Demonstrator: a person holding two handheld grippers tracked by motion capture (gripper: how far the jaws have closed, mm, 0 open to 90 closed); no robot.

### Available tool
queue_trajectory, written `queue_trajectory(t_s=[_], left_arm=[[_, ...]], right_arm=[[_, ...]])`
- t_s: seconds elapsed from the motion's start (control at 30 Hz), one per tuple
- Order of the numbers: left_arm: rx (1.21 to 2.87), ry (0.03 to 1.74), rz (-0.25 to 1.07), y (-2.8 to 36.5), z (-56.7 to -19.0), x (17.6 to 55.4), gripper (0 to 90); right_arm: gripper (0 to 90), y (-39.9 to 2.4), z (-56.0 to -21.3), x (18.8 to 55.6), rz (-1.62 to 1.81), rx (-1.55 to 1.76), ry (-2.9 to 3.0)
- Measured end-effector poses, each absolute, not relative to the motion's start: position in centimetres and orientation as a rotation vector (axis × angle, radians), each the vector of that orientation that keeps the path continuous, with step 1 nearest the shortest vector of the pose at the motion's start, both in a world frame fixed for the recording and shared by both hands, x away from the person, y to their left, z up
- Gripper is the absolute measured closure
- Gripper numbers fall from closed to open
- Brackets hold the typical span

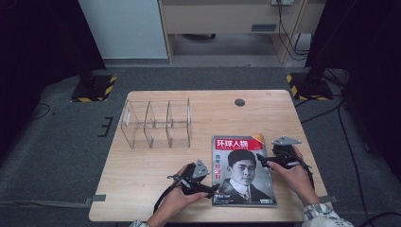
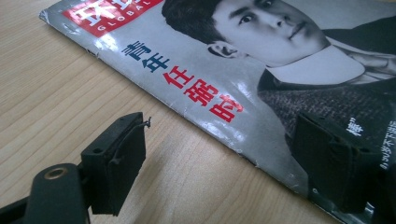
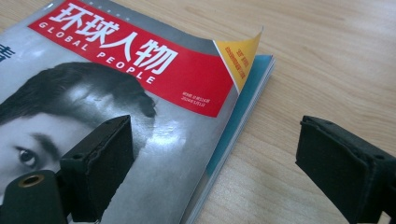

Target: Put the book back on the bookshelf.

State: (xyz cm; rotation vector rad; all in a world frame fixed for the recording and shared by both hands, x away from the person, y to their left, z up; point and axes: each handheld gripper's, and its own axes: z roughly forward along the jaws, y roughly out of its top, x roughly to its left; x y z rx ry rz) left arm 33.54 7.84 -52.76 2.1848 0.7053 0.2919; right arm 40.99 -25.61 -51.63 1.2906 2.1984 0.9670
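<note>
Two hand-held grippers flank a magazine point(image 1: 243, 171) lying flat on the wooden table point(image 1: 146, 165): left gripper point(image 1: 213, 188) and right gripper point(image 1: 261, 160), both wide open, gripping nothing.

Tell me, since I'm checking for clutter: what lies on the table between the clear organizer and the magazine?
Nothing: in the high view only bare wood of the table separates the clear organizer from the magazine.

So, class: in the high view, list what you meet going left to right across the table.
Clear acrylic organizer → left gripper → magazine → right gripper.
</note>
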Motion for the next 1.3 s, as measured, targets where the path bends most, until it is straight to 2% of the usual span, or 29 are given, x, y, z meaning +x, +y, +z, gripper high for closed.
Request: queue_trajectory(t_s=[0.63,1.3], left_arm=[[2.203,0.718,0.245,7.3,-53.5,33.7,17.2],[2.204,0.719,0.246,7.2,-53.5,33.7,17.3]], right_arm=[[8.6,-25.7,-53.2,42.4,0.936,1.367,2.288],[12.7,-24.9,-53.1,42.6,0.951,1.319,2.334]])
